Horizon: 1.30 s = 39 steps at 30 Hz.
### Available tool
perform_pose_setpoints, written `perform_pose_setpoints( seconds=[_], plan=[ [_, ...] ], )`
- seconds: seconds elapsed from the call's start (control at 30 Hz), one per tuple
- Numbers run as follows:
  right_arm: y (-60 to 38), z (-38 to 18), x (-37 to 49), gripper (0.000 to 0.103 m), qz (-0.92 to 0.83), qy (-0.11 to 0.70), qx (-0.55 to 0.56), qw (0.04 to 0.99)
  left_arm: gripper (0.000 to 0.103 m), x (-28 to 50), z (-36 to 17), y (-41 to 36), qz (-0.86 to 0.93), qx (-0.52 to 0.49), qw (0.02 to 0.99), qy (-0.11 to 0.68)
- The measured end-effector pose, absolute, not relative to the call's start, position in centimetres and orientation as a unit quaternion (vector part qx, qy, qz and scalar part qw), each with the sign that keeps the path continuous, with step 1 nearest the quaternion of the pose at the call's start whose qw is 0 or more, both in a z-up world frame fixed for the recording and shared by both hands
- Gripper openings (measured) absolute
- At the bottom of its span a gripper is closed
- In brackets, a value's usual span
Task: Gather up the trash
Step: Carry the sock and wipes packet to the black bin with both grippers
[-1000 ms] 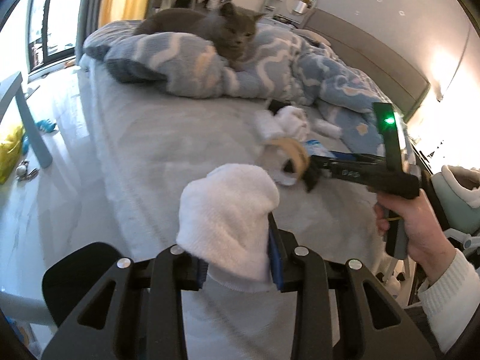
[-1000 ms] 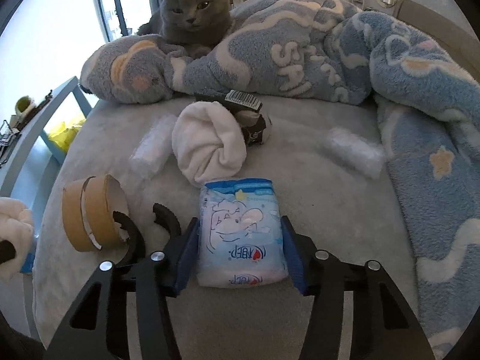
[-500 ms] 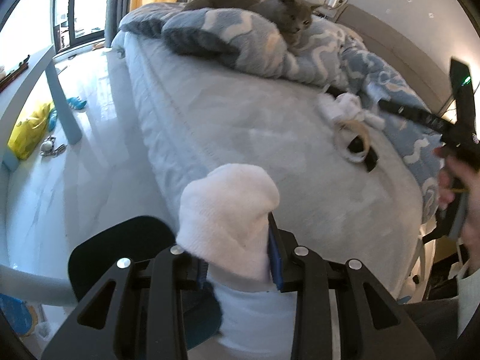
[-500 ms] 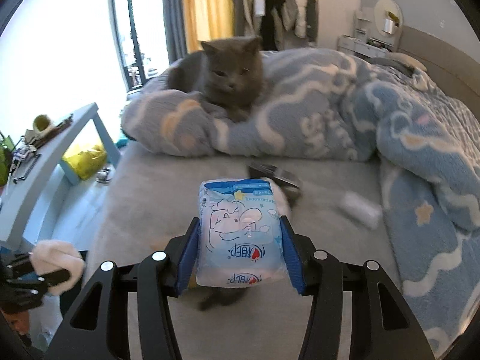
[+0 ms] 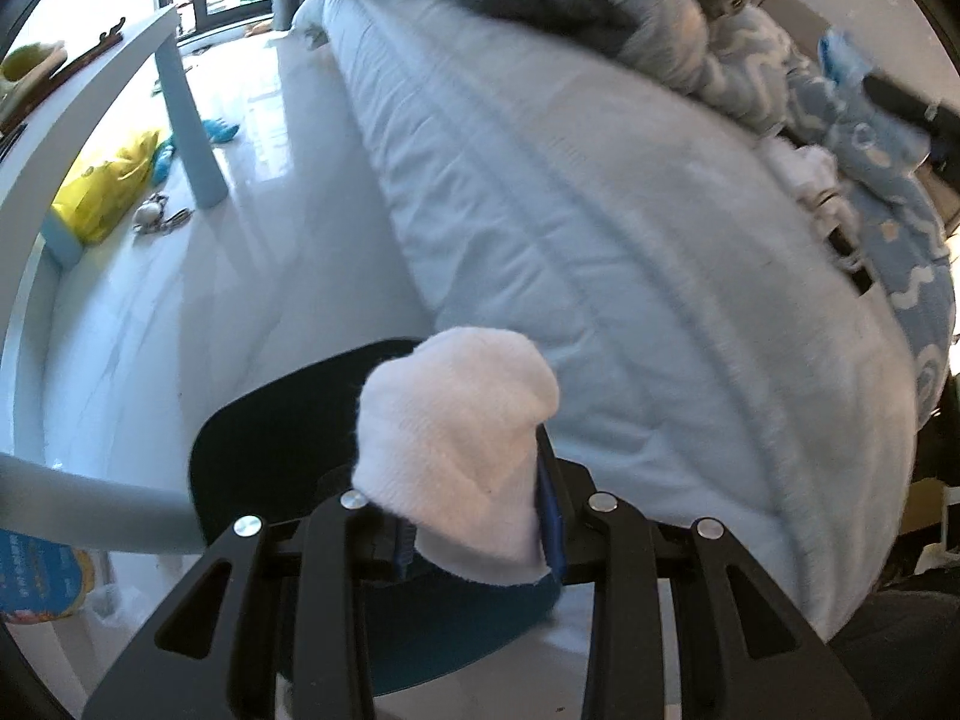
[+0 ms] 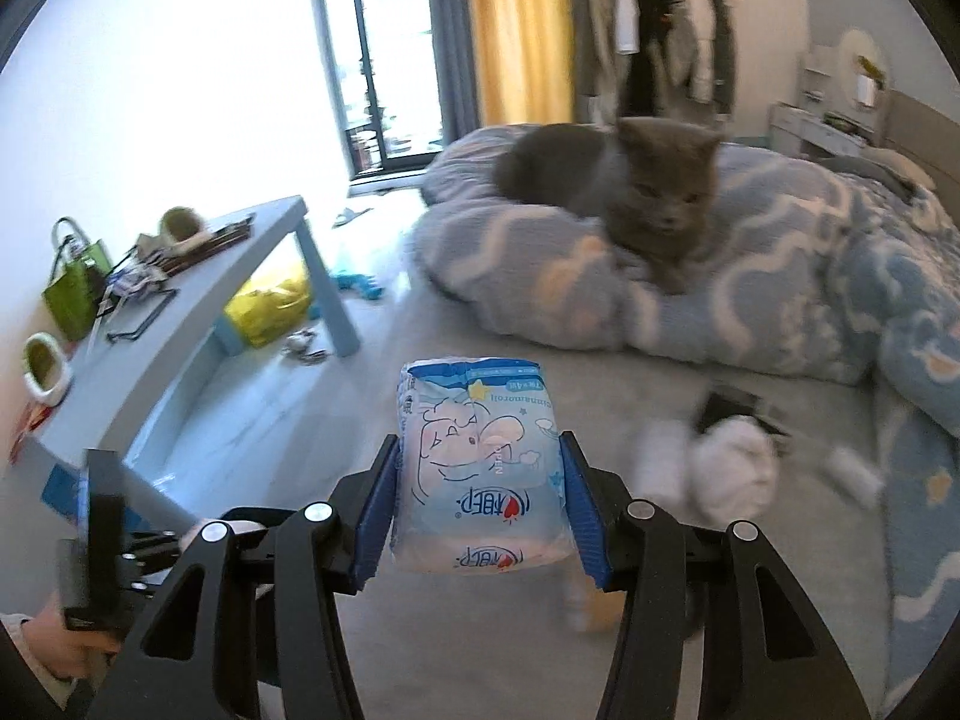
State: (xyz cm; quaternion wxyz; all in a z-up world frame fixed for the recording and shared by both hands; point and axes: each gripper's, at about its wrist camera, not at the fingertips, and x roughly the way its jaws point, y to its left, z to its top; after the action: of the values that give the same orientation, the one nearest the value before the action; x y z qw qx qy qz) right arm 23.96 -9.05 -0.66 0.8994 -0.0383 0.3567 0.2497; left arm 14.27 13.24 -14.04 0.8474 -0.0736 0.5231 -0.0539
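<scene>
Both views are lit by strong daylight from the window (image 6: pixel 372 54), which is blown out to white. Straight lines are bent by fisheye distortion, and the cat (image 6: pixel 630 192) is smeared by motion blur.

The only lettering that can be read stands on the soft blue-and-white plastic tissue pack (image 6: pixel 480 462), seen in the right wrist view. The word "OPEN" runs sideways, small, beside the cartoon outline on its front. Lower down sits a brand mark in blue characters with a red heart, upside down to the camera and not legible, and the same mark repeats along the bottom edge. A thin line of small print near the top blue band is too fine to read. Nothing legible shows in the left wrist view.
</scene>
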Motion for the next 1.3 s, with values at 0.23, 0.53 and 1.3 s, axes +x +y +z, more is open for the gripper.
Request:
perform_pose_setpoints(
  seconds=[0.23, 0.53, 1.3],
  plan=[
    [-3.6, -0.9, 22.9, 0.052, 0.305, 0.362, -0.042, 0.880, 0.035, 13.5, -16.6, 16.6, -0.034, -0.084, 0.829, 0.552],
    [2.1, -2.1, 21.8, 0.052, 0.347, 0.376, -0.057, 0.857, 0.035, 12.8, -18.5, 19.1, -0.030, -0.111, 0.808, 0.578],
    [10.5, -8.2, 21.1, 0.052, 0.377, 0.443, -0.099, 0.807, 0.062, 10.3, -16.6, 23.4, -0.012, -0.119, 0.825, 0.552]
  ],
)
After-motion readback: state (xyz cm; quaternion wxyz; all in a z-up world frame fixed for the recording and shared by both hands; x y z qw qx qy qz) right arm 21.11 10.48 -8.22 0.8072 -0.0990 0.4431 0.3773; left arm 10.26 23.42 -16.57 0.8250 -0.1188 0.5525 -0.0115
